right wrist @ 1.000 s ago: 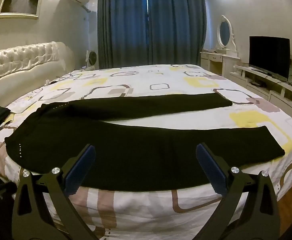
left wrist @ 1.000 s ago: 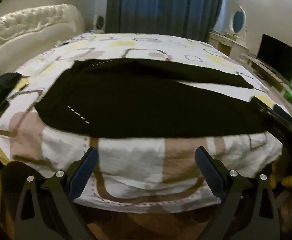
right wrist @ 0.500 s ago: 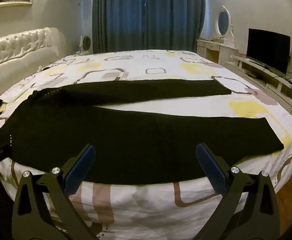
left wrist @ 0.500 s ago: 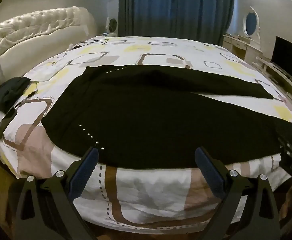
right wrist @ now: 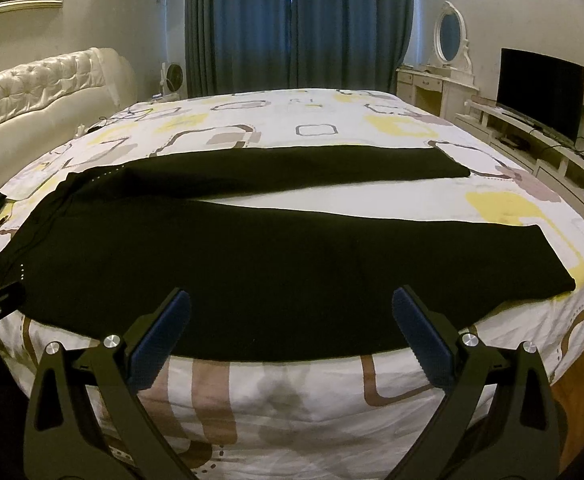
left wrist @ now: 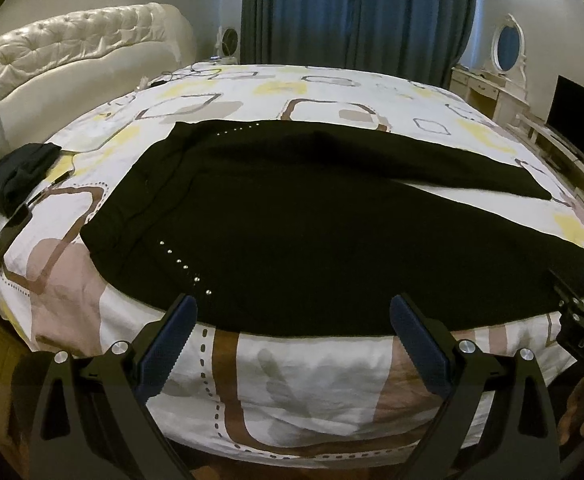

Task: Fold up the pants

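A bed (right wrist: 312, 116) with a patterned white cover fills a curtained bedroom, and black pants (right wrist: 251, 264) lie flat across it, waistband toward 9 o'clock, legs spread toward 3 o'clock. The left gripper (left wrist: 292, 322) and right gripper (right wrist: 292, 316) hover at 6 o'clock over the near edge, jaws spread wide, holding nothing.

surface: bed (left wrist: 332, 92) with white, yellow and brown patterned cover | centre frame: black pants (left wrist: 312, 232) spread flat, legs toward right | left edge: dark bundled cloth (left wrist: 15, 178); slim dark object (left wrist: 9, 232) just below it
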Motion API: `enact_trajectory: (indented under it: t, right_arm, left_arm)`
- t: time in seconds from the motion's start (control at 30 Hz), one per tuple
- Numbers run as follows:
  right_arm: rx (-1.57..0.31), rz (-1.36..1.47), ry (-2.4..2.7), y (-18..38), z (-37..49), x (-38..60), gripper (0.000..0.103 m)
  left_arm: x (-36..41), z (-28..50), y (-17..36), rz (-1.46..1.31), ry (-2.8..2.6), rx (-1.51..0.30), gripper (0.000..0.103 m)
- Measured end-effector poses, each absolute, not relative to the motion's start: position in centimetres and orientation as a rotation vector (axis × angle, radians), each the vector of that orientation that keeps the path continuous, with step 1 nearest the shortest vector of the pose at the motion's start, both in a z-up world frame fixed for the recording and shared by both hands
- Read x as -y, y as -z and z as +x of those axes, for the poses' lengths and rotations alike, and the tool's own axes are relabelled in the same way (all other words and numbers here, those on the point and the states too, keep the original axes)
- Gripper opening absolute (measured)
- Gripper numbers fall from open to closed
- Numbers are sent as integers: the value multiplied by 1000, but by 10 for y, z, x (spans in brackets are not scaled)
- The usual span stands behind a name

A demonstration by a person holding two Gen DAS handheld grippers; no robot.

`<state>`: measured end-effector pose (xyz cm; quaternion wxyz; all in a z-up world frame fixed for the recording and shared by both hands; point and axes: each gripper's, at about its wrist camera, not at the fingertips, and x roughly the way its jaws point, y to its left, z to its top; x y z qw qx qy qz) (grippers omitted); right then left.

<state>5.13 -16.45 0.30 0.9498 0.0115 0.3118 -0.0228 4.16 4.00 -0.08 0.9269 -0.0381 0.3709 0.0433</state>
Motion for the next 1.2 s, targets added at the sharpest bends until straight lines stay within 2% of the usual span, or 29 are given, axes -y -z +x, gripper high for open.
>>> enact_trajectory:
  t: [1.2]
  right_arm:
    - [-646, 13, 36, -1, 50, 158, 101]
  left_arm:
    - [-45, 48, 12, -47, -112, -804, 96]
